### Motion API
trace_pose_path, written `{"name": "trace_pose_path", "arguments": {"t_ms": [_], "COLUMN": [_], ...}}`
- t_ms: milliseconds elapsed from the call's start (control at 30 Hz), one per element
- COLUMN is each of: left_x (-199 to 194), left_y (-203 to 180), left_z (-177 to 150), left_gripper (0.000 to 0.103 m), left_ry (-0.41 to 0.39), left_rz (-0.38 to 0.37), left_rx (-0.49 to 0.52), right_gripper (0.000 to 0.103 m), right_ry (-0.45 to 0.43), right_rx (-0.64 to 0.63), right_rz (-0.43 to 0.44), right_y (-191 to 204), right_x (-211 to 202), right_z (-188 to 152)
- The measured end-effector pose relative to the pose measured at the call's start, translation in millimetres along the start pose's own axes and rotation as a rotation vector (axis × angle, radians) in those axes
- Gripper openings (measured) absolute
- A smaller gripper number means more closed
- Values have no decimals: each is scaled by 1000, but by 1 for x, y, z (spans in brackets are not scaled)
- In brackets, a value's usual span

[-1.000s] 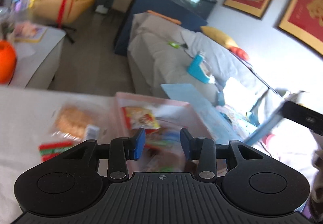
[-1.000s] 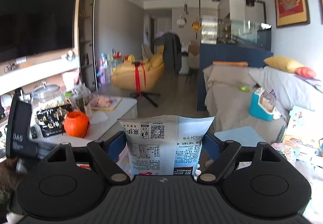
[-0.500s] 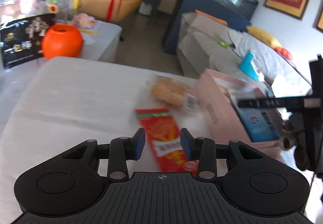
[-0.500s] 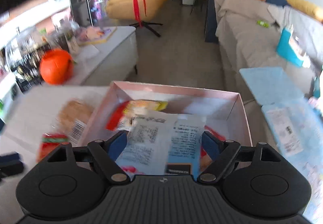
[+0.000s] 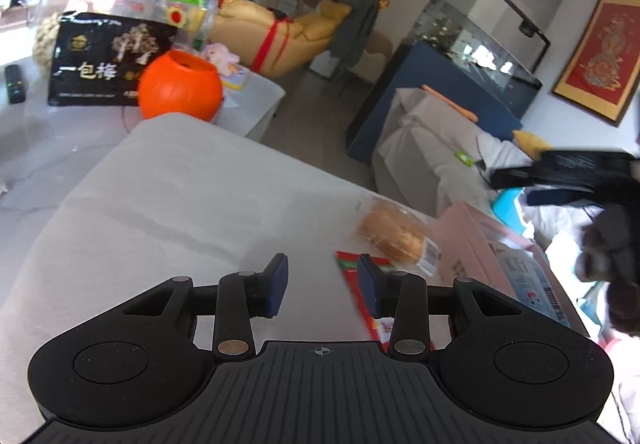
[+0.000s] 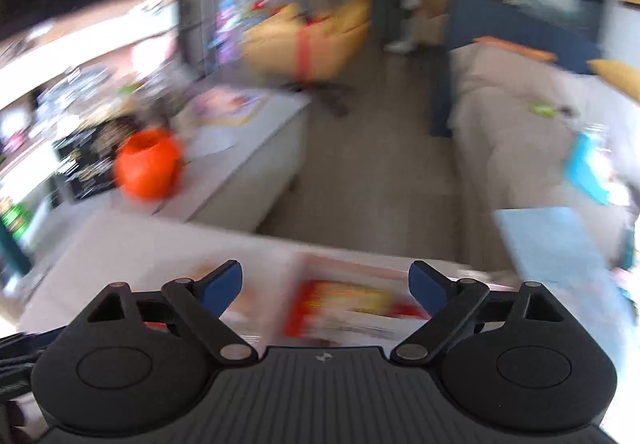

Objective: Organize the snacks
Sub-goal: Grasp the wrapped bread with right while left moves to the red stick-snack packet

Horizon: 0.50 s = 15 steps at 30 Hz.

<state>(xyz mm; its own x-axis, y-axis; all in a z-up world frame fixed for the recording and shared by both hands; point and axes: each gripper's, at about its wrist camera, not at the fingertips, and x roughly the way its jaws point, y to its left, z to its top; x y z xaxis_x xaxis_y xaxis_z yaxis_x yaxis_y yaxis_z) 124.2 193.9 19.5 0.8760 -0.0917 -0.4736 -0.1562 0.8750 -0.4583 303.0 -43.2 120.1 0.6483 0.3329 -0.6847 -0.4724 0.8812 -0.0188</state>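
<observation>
We hold our left gripper point(image 5: 322, 286) low over the soft grey cloth-covered table point(image 5: 168, 196), tipped down a little. Its 2 blue-tipped fingers point(image 5: 277, 284) stand partly apart with only bare cloth between them, so they grip nothing. The flat red plastic snack packet point(image 5: 352, 276) lies on the table at 3 o'clock from that gap, partly hidden behind the right finger. The clear bag with a round brown bun point(image 5: 394, 234) lies just past it at 1 o'clock, right beside the wall of the pale pink cardboard box point(image 5: 468, 244).

We hold our right gripper point(image 6: 325, 286) tipped down over that pink box point(image 6: 340, 264). Its fingers point(image 6: 222, 286) are spreading wider, and nothing is pinched between them. Blurry red and yellow snack packs point(image 6: 344, 304) lie in the box under the gap.

The left view is sharp. Only there can we see the blue and white snack bag point(image 5: 532, 284) lying in the box, and the right gripper's dark body at 3 o'clock. It also shows the round orange pumpkin pot point(image 5: 180, 86) at 11 o'clock, beside a black bag with gold writing point(image 5: 100, 64).

The right view is smeared. It shows the inside of the box from above, and a light blue flat board point(image 6: 548, 244) at 3 o'clock.
</observation>
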Motion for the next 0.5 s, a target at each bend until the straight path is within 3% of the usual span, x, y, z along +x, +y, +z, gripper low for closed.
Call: {"name": "trace_pose_path", "arguments": {"t_ms": [100, 200, 267, 333, 500], "left_x": [-2, -3, -5, -7, -6], "left_y": [1, 6, 13, 20, 20], "left_z": [0, 2, 4, 5, 5], "left_gripper": [42, 42, 42, 42, 42], "left_ry": [-16, -25, -28, -27, -11], "left_rz": [37, 68, 84, 82, 85], "left_rx": [14, 8, -20, -57, -61], "right_gripper": [90, 87, 76, 69, 65], "right_ry": [73, 148, 228, 256, 233], "right_rx": [-19, -35, 7, 9, -84], "right_rz": [20, -38, -22, -15, 28], "right_y": [39, 69, 75, 82, 101], "right_x": [48, 94, 116, 119, 80], "right_z": [14, 21, 16, 6, -30]}}
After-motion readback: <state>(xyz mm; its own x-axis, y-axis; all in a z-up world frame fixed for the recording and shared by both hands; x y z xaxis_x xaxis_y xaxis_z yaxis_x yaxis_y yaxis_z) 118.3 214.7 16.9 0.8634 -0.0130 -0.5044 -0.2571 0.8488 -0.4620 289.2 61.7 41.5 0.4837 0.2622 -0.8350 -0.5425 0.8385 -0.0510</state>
